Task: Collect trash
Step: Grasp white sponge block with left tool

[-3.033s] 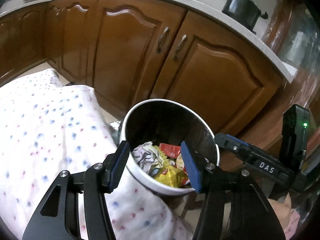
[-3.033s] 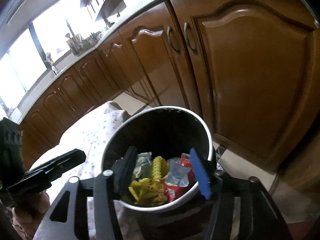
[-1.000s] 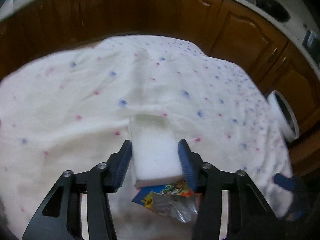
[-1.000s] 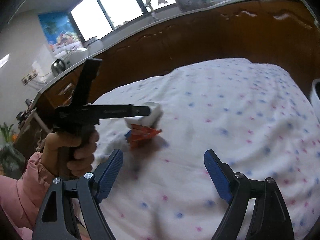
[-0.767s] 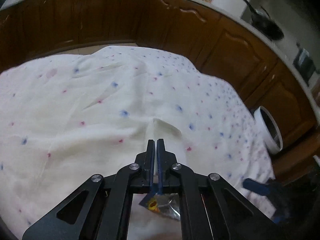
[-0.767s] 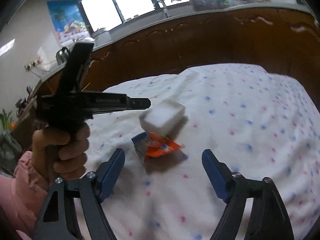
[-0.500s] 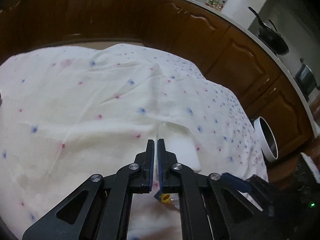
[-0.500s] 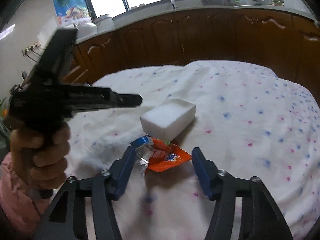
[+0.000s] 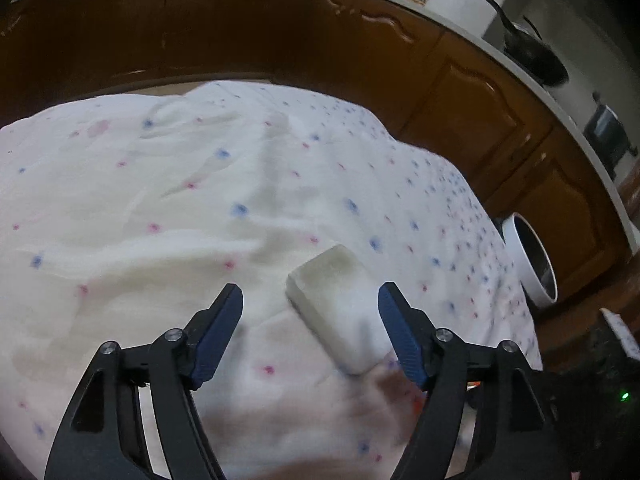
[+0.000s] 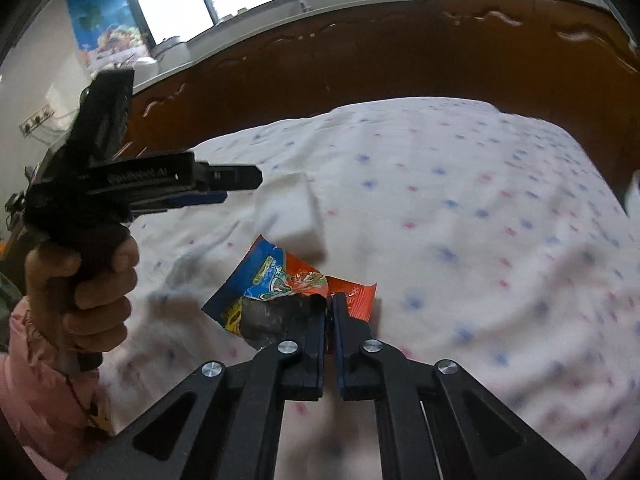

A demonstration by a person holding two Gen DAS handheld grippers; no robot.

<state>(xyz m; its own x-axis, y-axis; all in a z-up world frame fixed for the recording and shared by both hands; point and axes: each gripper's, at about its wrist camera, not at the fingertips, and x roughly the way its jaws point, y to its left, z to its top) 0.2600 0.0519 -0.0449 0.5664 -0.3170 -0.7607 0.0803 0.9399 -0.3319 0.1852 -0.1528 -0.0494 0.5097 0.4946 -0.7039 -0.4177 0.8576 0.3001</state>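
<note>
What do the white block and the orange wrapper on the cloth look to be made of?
White block: probably foam or sponge; matte, featureless white faces with soft, rounded edges. Motion blur leaves it uncertain.

Orange wrapper: thin printed plastic film with a silvery, foil-like lining where it is torn open; glossy and crinkled. The right claw is shut on its edge.

Cloth: soft woven fabric, matte and wrinkled, with pink and blue dots.

Left gripper (image 9: pixel 310 300) jaws just opened, spread wide; right gripper (image 10: pixel 329 302) jaws just closed, seemingly pinching something.
</note>
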